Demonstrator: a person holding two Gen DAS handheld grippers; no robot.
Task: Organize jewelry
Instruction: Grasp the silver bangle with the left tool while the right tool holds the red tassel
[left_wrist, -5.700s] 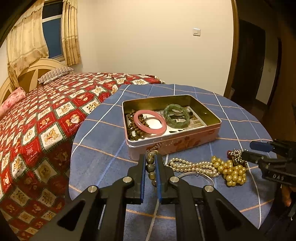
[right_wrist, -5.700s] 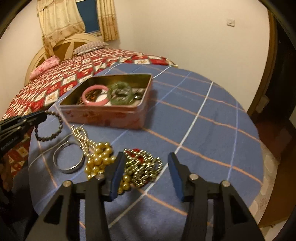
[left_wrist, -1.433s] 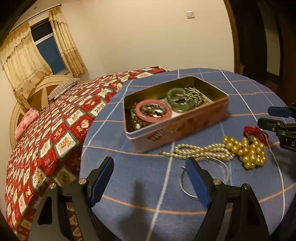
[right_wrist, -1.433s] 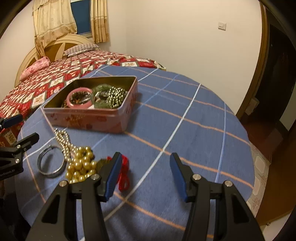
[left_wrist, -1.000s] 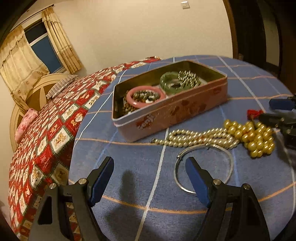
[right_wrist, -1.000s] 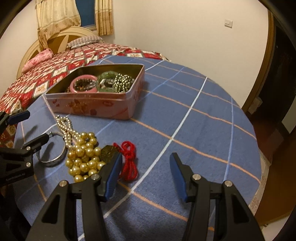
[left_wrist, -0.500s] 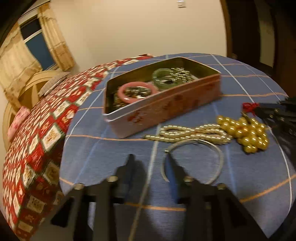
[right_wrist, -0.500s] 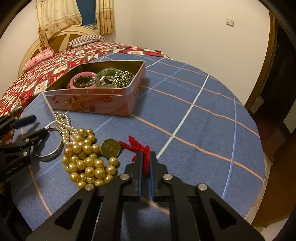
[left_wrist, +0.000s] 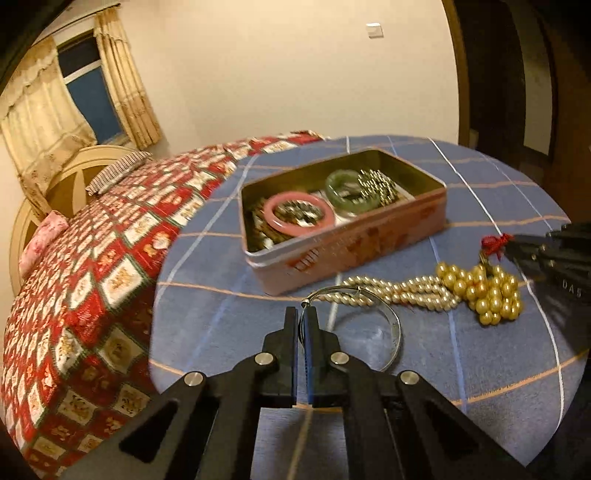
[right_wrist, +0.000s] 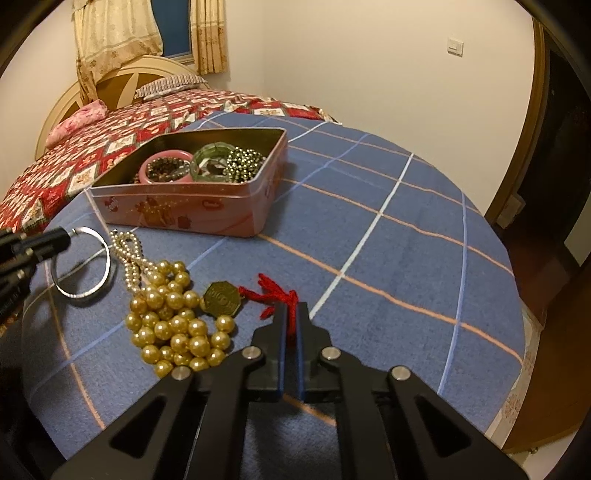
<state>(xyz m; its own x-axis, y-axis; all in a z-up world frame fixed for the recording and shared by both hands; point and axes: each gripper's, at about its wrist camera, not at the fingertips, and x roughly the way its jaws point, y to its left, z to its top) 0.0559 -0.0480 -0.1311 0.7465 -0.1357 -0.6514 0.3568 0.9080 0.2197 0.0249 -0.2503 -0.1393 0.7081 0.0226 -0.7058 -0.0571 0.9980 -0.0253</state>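
A round worktop (right_wrist: 406, 236) under a blue checked cloth carries a pink tin (right_wrist: 192, 210) near its far edge, by a bed. A second ago both grippers stood open over loose jewelry; now each has closed on a piece. The left gripper (left_wrist: 304, 317) has its fingers clamped on the rim of a thin silver bangle (left_wrist: 384, 325), and the bangle has tipped up off the cloth on the held side, which suggests it is about to be carried to the tin. The right gripper (right_wrist: 291, 317) has its fingers pinched together on a red cord (right_wrist: 280, 291) tied to a brass medallion (right_wrist: 221, 298), both lying on the cloth near the front edge. So two pieces appear to be heading for the tin at once. Still loose between the grippers: one strand of small pearls (right_wrist: 127, 251) and one cluster of large gold beads (right_wrist: 177, 325). Inside the tin: one pink bangle (left_wrist: 299, 218), one green bangle (left_wrist: 351, 188), one heap of small metallic beads (right_wrist: 245, 162), and dark bead strands too tangled to count.
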